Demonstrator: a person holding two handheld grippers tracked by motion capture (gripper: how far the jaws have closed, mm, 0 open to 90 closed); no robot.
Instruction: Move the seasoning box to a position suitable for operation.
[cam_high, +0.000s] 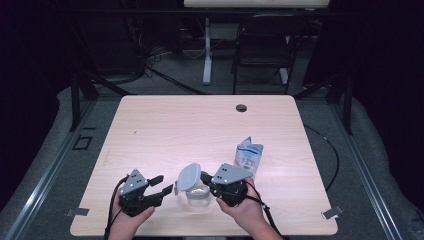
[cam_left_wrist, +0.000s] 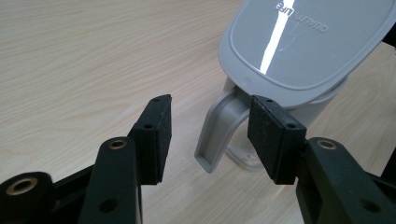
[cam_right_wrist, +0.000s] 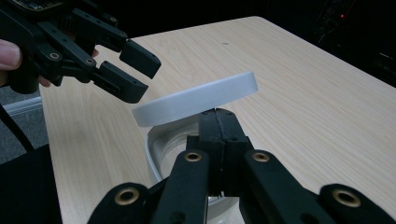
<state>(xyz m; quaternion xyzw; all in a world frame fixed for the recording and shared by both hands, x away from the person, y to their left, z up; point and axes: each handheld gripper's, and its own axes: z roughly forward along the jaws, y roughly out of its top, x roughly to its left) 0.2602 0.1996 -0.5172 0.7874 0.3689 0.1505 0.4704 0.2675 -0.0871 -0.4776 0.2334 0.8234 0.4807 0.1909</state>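
Observation:
A clear jug (cam_high: 198, 194) with a grey handle (cam_left_wrist: 219, 130) stands near the table's front edge. Its grey lid (cam_high: 189, 176) is tilted up off the rim, its top facing the left gripper view (cam_left_wrist: 303, 42). My right gripper (cam_high: 205, 179) is shut at the lid's raised edge, its tips (cam_right_wrist: 218, 114) pressed together right under the lid (cam_right_wrist: 196, 99). My left gripper (cam_high: 164, 184) is open just left of the jug. Its pads (cam_left_wrist: 156, 135) stand on either side of the handle without touching it. The same gripper (cam_right_wrist: 142, 74) hangs open beyond the lid in the right gripper view.
A blue and white pouch (cam_high: 248, 156) stands upright just right of the jug, behind my right hand. The wooden table (cam_high: 200, 130) has a cable hole (cam_high: 241, 107) near its far edge. A folding chair (cam_high: 262, 45) stands beyond the table.

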